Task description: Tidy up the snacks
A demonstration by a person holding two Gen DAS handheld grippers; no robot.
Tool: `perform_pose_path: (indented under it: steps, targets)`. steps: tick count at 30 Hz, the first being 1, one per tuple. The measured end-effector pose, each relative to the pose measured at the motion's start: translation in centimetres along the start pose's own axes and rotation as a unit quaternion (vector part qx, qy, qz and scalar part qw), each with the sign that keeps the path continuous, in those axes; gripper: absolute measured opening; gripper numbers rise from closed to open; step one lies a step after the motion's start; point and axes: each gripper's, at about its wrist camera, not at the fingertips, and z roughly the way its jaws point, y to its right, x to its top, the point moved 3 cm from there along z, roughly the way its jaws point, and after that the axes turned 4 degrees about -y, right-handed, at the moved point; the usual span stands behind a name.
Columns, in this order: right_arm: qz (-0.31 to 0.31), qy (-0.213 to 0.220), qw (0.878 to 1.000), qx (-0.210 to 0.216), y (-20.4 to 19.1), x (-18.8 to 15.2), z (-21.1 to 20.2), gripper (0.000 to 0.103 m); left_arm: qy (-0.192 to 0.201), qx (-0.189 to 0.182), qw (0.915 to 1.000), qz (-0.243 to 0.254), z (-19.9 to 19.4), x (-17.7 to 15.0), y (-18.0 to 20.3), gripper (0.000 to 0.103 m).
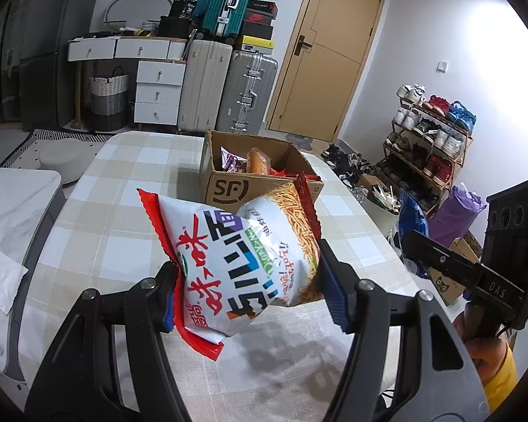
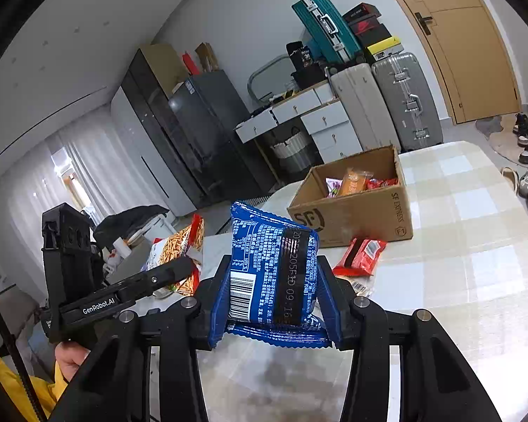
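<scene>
While lifted above checked table (image 1: pixel 98 190), white-and-red noodle snack bag (image 1: pixel 236 263) sits clamped between left gripper (image 1: pixel 250 297) pads; blue snack packet (image 2: pixel 271 267) pinched in right gripper (image 2: pixel 272 311). Open SF cardboard box (image 1: pixel 228 186) with snacks farther back; red packet (image 2: pixel 360 256) on table near box.

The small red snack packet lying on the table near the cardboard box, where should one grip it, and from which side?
Grip the small red snack packet across its narrow width at the puffed middle, coming from above. It lies flat on the checked tablecloth, free on the side away from the open cardboard box, so level jaws would probably slide past it.
</scene>
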Motion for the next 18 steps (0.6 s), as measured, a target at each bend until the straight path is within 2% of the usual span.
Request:
perform_pose_path:
  steps: [10, 18]
  targets:
    - [-0.016, 0.027, 1.0, 0.0, -0.9, 0.5, -2.2, 0.045, 0.008, -0.01, 0.9999, 0.002, -3.2, 1.2, 0.4, 0.061]
    - [-0.048, 0.042, 0.998, 0.0, -2.0, 3.3, -3.1, 0.045, 0.017, -0.02, 0.9996, 0.008, -5.1, 3.7, 0.8, 0.061]
